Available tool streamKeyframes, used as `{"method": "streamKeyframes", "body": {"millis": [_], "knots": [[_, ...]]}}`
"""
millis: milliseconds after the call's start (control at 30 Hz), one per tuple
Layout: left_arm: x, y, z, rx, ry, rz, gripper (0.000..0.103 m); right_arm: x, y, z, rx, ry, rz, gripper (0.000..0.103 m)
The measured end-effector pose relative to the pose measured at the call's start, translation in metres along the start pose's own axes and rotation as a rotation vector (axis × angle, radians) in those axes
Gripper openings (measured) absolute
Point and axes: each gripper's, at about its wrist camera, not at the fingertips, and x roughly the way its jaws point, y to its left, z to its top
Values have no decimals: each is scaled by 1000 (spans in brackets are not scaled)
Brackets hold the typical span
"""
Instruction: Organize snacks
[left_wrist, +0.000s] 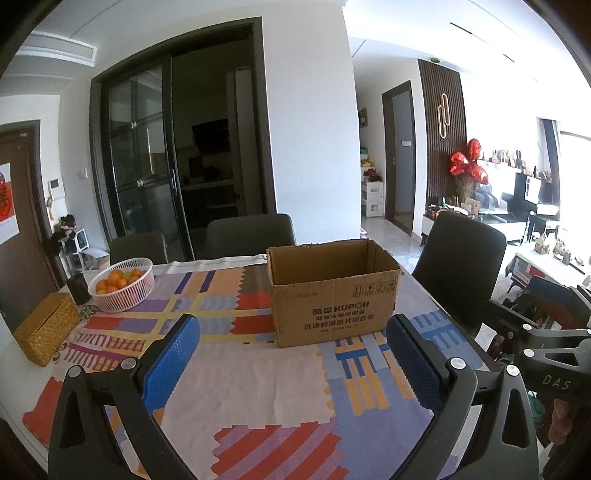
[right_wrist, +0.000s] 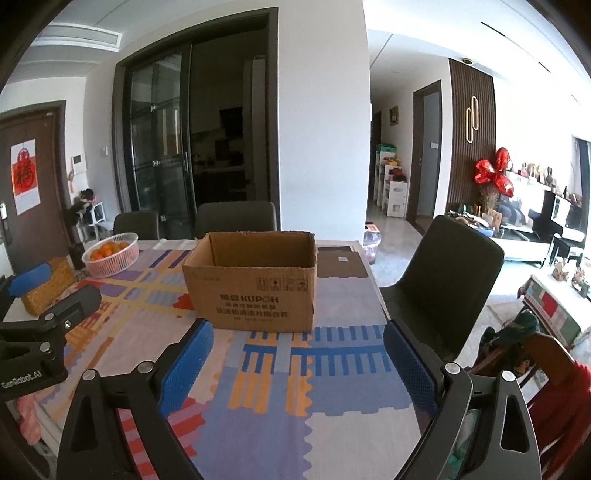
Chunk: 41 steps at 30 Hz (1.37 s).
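Note:
An open brown cardboard box (left_wrist: 332, 291) stands upright on the table's patterned cloth (left_wrist: 258, 384), and also shows in the right wrist view (right_wrist: 255, 284). Its inside is hidden from both views. My left gripper (left_wrist: 295, 332) is open and empty, held above the cloth in front of the box. My right gripper (right_wrist: 299, 347) is open and empty, also in front of the box, near the table's right edge. No snack shows in either view. The other gripper's body shows at the right edge of the left view (left_wrist: 546, 354) and at the left edge of the right view (right_wrist: 37, 332).
A pink basket of oranges (left_wrist: 123, 282) stands at the table's far left, beside a dark cup (left_wrist: 79, 288) and a woven yellow tissue box (left_wrist: 46, 328). Dark chairs stand behind the table (left_wrist: 251, 232) and at its right side (right_wrist: 443, 273). A flat cardboard piece (right_wrist: 341, 264) lies behind the box.

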Motion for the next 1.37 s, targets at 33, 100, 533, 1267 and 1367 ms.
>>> {"method": "streamKeyframes", "body": {"millis": [33, 100, 533, 1267, 1367], "knots": [[-1, 0, 1, -3, 2, -4, 103, -1, 0, 0, 1, -4, 1, 94], [-2, 1, 2, -10, 0, -9, 103, -1, 0, 1, -1, -6, -1, 94], [-6, 3, 5, -11, -14, 2, 103, -5, 1, 3, -3, -14, -3, 94], [-6, 4, 7, -27, -7, 7, 103, -8, 5, 11, -10, -24, -10, 94], [-6, 4, 6, -27, -4, 6, 103, -8, 4, 11, -11, -24, -9, 94]]}}
